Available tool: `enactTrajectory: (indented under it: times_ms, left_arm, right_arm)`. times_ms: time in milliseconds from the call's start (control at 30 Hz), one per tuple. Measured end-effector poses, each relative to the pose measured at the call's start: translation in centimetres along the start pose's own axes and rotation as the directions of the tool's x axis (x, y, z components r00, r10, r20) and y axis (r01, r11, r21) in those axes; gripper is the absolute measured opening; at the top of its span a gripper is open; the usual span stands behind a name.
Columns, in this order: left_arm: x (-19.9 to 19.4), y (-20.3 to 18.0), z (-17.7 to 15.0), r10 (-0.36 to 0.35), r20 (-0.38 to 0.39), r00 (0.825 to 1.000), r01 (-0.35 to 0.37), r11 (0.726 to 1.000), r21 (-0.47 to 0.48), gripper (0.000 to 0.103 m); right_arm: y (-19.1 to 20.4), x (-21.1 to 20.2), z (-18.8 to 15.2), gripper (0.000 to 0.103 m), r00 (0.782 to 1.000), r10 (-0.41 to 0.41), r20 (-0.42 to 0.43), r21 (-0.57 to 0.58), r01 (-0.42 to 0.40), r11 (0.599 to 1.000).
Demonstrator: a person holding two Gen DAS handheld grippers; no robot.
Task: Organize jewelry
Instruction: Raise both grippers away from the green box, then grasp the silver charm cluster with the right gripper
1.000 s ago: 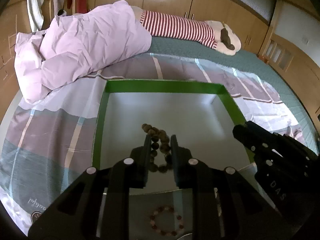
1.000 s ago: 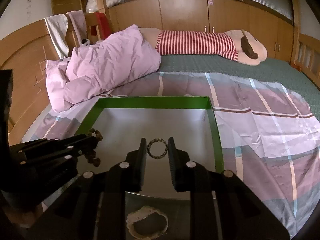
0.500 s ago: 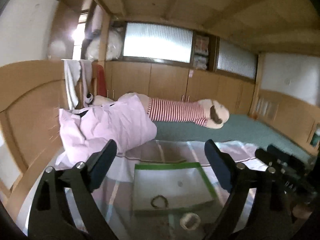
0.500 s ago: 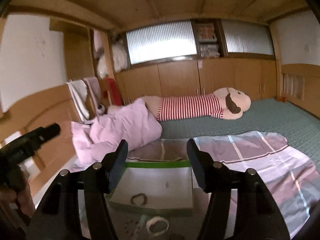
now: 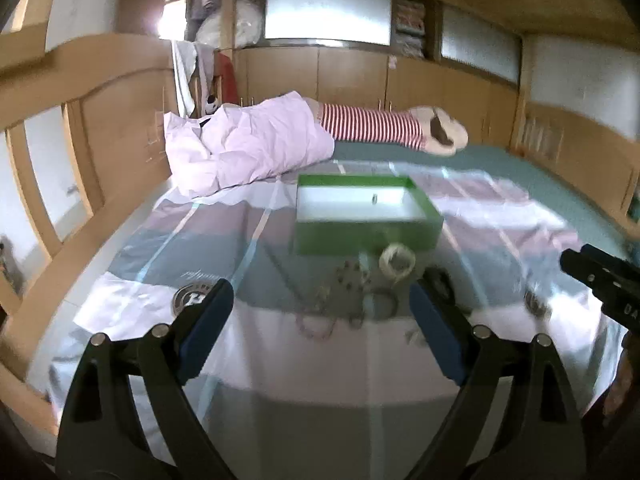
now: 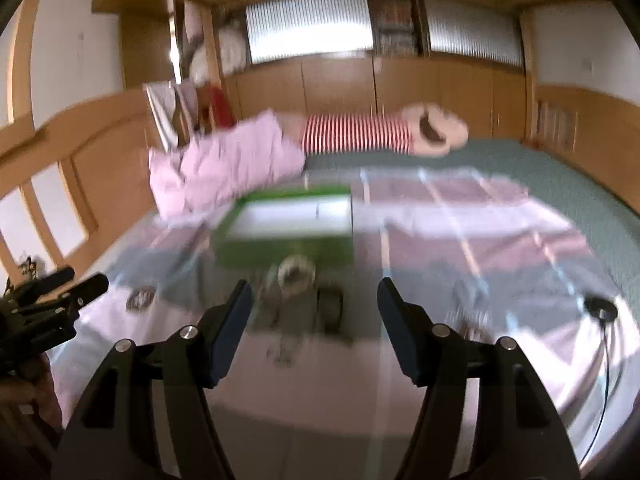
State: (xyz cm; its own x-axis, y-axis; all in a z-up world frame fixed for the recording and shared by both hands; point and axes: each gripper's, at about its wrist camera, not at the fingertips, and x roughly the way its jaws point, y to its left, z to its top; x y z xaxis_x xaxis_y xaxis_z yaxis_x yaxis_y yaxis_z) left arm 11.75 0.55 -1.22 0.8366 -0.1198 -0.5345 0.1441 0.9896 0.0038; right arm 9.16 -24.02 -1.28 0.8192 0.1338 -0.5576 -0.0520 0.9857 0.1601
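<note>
Both jaws stand wide open and hold nothing as we hover our left gripper [image 5: 316, 320] and right gripper [image 6: 314, 312] above the bed [image 5: 500, 160], well back from the work. Our jewelry [image 5: 352, 292], a loose cluster of beaded bracelets and a pale ring-shaped piece [image 5: 397, 261], lies on the checked sheet [image 5: 280, 352] just in front of the green box [image 5: 368, 232], whose long side runs across our view with its open top facing up; one small dark item sits on its white floor. Most bracelets lie flat as rings, so we judge no clear long axis. Motion blur hides their exact count. Reaching in fast, we risk snagging two tangled strands together, or pinching the soft sheet with the beads.
</note>
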Motion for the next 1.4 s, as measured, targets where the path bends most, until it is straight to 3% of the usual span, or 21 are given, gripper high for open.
enactTrajectory:
  times_ms: [100,367,833,1200,1400]
  left_arm:
    - [-0.2,0.1,-0.7,-0.022,-0.035,0.999,0.022,0.999,-0.024,0.089]
    - [1.2,0.0,-1.2,-0.001,-0.069,0.998,-0.001,1.0,-0.025,0.088]
    - [1.3,-0.9,-0.7,-0.028,-0.06,0.998,0.027,1.0,-0.012,0.088]
    - [2.1,-1.3,-0.6,-0.037,-0.077,0.996,0.037,0.999,-0.002,0.088]
    - [3.3,-1.2,-0.9,-0.037,-0.113,0.993,0.037,0.999,-0.004,0.088]
  right_arm:
    - [0.7,-0.6,-0.3,0.064,1.0,0.004,0.013,-0.031,-0.004,1.0]
    - [0.0,-0.4,-0.3,0.064,1.0,0.009,0.017,-0.02,-0.009,1.0]
    - [-0.1,0.0,-0.6,0.064,1.0,0.011,0.005,-0.034,-0.01,0.999]
    - [0.3,2.7,-1.2,0.064,0.998,0.013,-0.053,-0.049,-0.016,0.999]
    - [0.8,6.3,-2.2,0.064,0.992,0.023,-0.122,-0.058,-0.03,0.998]
